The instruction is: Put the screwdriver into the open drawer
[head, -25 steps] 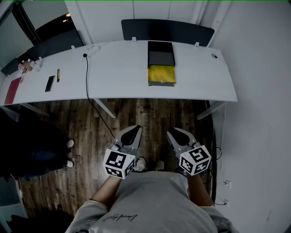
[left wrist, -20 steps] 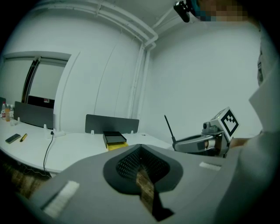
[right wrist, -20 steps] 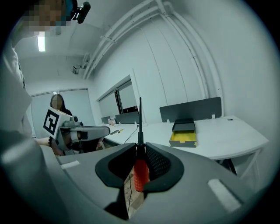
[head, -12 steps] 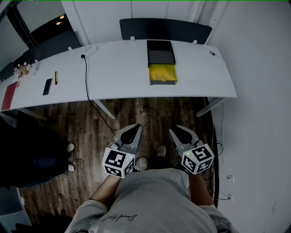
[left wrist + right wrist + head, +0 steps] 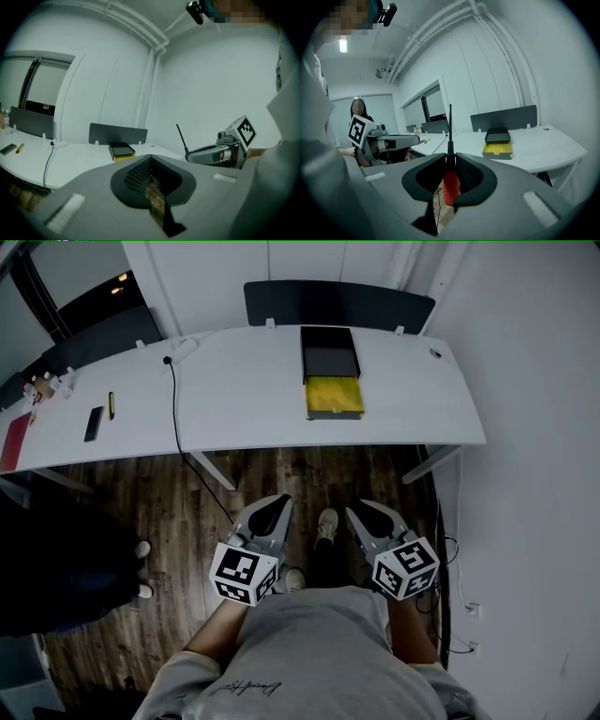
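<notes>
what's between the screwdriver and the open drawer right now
Nothing visible. The screwdriver sits in the right gripper, and only floor and the white desk front edge lie between it and the open yellow drawer. The black cable hangs well to the left.

Open floor (image 5: 272,479) up to desk (image 5: 244,381)

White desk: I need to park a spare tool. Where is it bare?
Bare between the black cable and the black box with yellow drawer, and mostly right of it. Crowded at the left end: black phone, red pad.
</notes>
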`<state>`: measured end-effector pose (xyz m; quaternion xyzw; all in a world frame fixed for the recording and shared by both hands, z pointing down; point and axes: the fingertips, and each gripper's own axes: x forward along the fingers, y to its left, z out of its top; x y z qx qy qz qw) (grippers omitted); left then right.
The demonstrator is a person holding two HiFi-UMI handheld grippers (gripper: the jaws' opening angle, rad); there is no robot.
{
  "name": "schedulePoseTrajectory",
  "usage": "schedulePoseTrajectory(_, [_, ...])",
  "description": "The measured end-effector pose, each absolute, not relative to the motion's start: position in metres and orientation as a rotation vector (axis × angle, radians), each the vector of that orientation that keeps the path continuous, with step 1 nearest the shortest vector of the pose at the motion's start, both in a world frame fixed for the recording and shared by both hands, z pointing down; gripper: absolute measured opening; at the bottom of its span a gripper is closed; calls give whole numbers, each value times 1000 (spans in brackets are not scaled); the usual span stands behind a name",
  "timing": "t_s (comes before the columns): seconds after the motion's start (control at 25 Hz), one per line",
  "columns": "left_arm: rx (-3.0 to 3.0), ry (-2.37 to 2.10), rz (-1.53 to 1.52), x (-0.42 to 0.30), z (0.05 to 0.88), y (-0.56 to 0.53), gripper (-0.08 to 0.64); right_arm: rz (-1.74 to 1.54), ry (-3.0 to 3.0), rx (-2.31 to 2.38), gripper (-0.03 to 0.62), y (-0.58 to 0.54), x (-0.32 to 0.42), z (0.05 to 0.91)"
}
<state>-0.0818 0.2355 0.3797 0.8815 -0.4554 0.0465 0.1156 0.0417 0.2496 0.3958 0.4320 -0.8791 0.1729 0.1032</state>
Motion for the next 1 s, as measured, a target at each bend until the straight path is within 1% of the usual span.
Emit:
schedulePoseTrajectory(0.48, [2591,-1321,148,-75,385,184,2,523,-2591,1258,84,201,46,406])
schedulePoseTrajectory(1.0, [2549,-1356,180,-56,400,84,2,550,-2594,1190,84,96,66,421])
